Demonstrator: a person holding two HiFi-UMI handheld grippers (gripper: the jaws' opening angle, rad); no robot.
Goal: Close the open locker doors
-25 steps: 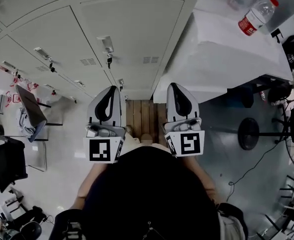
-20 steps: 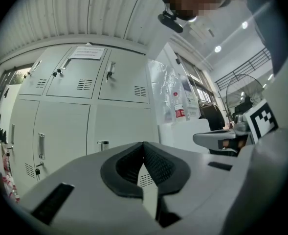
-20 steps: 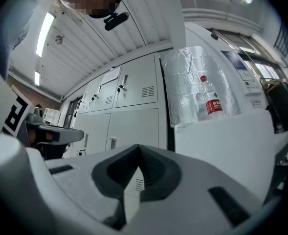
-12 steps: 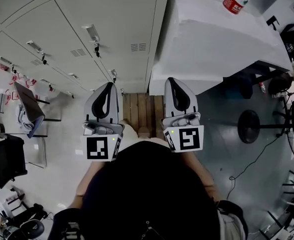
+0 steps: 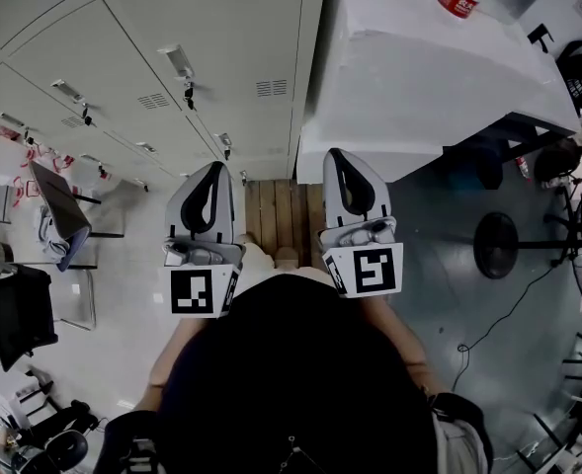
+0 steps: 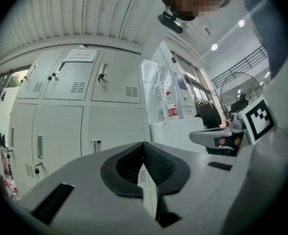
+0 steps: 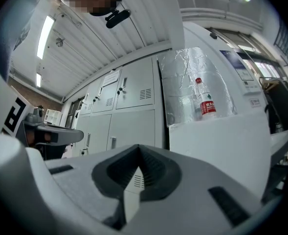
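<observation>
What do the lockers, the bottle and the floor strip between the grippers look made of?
Lockers: probably painted sheet metal, pale grey, matte, with punched vent slots. Bottle: clear glossy plastic, red label. Floor strip: brown wooden planks, judging by parallel seams.

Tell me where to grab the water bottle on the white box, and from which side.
Grip the water bottle around its labelled middle, with the right tool level, coming from the front over the white box. It stands upright and clear wrapping rises behind it, blocking the back. The tool is shut; open it first.
</observation>
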